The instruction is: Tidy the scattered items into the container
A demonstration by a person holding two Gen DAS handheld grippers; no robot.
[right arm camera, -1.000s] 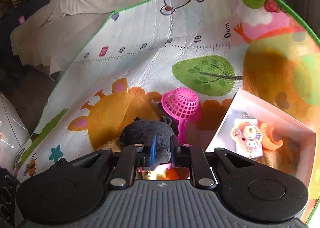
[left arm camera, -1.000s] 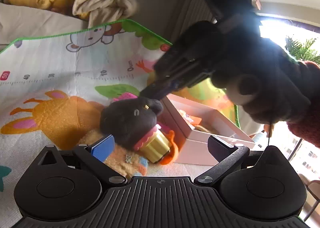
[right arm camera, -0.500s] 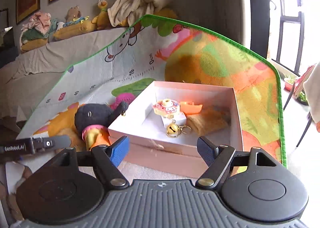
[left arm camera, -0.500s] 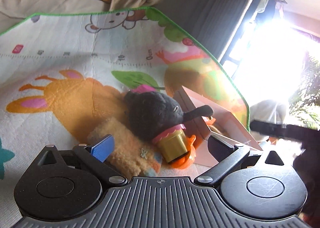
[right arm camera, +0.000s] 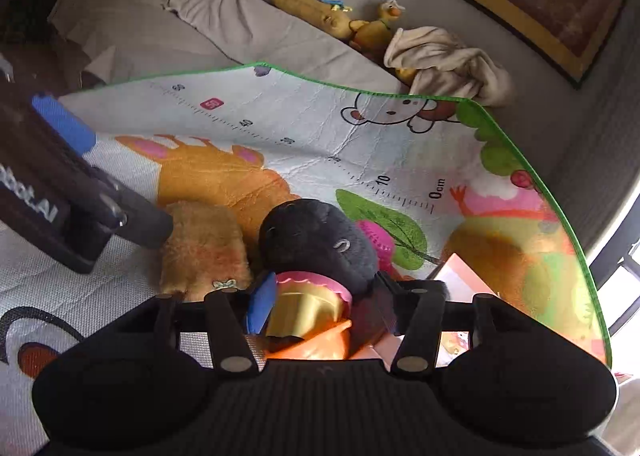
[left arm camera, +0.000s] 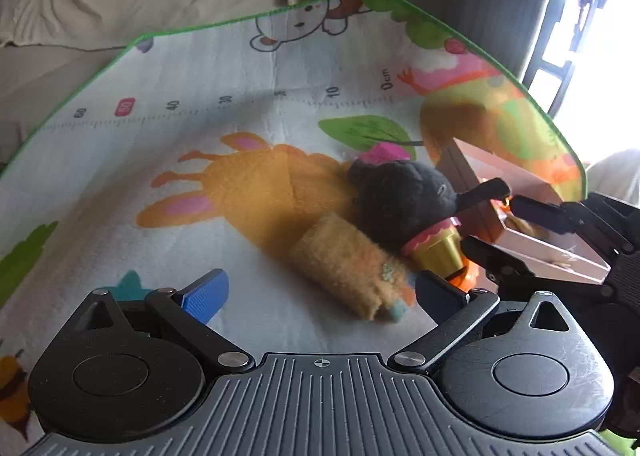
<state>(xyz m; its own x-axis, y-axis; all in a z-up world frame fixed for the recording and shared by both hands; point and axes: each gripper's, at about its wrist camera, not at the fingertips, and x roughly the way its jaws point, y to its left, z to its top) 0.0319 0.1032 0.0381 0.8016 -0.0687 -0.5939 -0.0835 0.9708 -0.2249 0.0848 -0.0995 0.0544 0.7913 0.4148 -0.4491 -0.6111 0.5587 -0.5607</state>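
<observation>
Right tongs [right arm camera: 320, 306] low over the play mat with cartoon animals and a printed ruler [right arm camera: 280, 123], jaws closing around the gold foil cup with pink frill [right arm camera: 308, 308] at the base of the dark grey plush cupcake toy [right arm camera: 316, 244]. Blue pad close against the cup's left side, the other finger on its right; firm pressing not yet evident, so not counted as a grip. Toy lying on its side directly ahead of these tongs, long axis running away from them, cup end nearest, an orange plastic piece [right arm camera: 316, 344] underneath. Right hand clearly the nearer one.

Left tongs [left arm camera: 320, 296] wide apart and empty, hovering above the mat, with the tan fuzzy fabric roll [left arm camera: 348, 264] just ahead between the finger lines but untouched. Seen from this side, the plush toy beyond and to the right of the roll, touching it.

Pale pink open cardboard box [left arm camera: 540, 244] just right of the toy, the target container. A pink mesh plastic toy [right arm camera: 378, 240] behind the plush, still on the mat.
</observation>
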